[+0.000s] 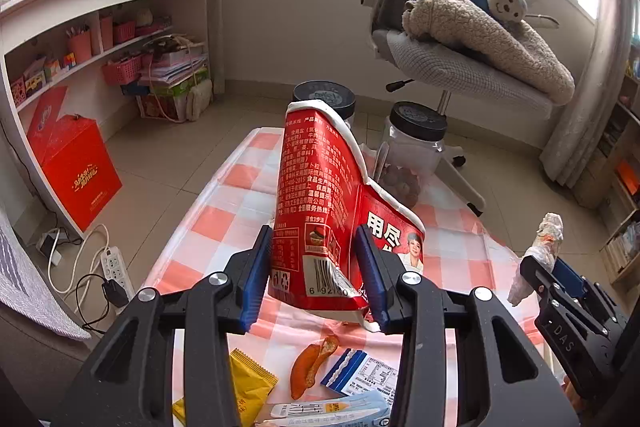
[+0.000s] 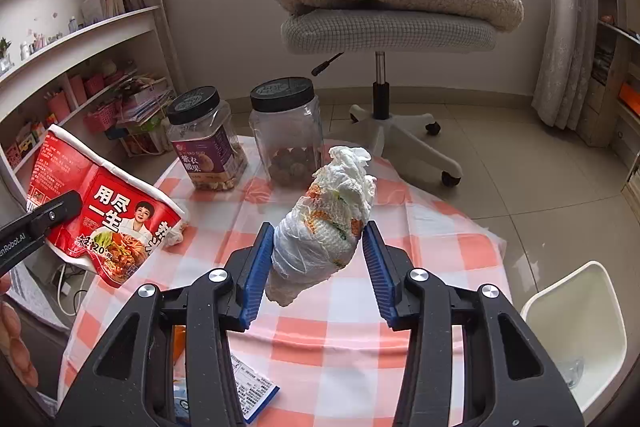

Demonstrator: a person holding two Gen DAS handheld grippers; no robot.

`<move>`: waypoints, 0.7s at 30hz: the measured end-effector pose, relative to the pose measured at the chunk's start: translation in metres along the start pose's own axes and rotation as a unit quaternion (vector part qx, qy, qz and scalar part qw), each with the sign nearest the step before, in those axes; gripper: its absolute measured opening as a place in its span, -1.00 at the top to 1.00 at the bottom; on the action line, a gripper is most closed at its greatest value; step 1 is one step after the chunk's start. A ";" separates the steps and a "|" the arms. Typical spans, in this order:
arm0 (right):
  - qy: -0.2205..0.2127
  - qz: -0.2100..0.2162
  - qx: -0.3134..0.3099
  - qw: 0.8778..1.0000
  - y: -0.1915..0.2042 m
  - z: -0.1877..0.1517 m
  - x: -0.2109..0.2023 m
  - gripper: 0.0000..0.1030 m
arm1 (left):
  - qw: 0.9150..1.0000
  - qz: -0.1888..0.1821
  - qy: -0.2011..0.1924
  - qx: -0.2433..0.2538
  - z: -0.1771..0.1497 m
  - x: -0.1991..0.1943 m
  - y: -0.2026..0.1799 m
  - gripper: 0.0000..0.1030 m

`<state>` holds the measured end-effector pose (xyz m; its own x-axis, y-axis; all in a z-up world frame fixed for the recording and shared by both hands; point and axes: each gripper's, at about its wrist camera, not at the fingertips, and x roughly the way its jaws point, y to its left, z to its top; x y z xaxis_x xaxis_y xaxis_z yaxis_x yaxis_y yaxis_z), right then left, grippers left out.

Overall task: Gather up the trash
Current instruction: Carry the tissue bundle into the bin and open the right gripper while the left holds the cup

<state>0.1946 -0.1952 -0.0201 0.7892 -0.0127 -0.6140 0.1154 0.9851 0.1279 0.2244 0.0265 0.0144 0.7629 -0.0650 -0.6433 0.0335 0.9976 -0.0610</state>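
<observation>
While lifted, fingers (image 1: pixel 264 271) clamp noodle cup (image 1: pixel 320 211), tissue wad (image 2: pixel 324 227)

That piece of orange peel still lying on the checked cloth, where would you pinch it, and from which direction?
Across its narrow width, near the middle, coming straight down from above. The orange peel lies flat on the tablecloth as a long curled strip, so only its thin sides offer opposing faces. A blue-edged wrapper lies close on one side, so keep the jaws narrow. Both grippers look full now, so one must unload first.
</observation>
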 end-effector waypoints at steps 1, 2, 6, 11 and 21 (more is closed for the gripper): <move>-0.006 -0.006 -0.004 1.000 -0.002 0.000 -0.004 0.16 | 1.000 -0.001 -0.003 0.004 -0.001 -0.002 -0.004 0.18; -0.012 -0.011 -0.007 1.000 -0.003 0.000 -0.008 0.16 | 1.000 -0.002 -0.006 0.008 -0.002 -0.003 -0.007 0.18; -0.028 -0.028 -0.015 0.999 -0.013 0.001 -0.023 0.16 | 1.000 -0.009 -0.011 0.021 -0.006 -0.006 -0.020 0.18; -0.039 -0.044 -0.011 0.998 -0.028 0.001 -0.037 0.15 | 0.999 -0.019 -0.016 0.035 -0.011 -0.011 -0.039 0.18; -0.053 -0.071 -0.006 0.996 -0.053 -0.002 -0.060 0.15 | 0.997 -0.042 -0.021 0.059 -0.022 -0.018 -0.074 0.18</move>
<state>0.1400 -0.2460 0.0084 0.8250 -0.1695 -0.5390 0.2239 0.9739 0.0365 0.1939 -0.0467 0.0140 0.7805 -0.1496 -0.6070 0.1720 0.9849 -0.0215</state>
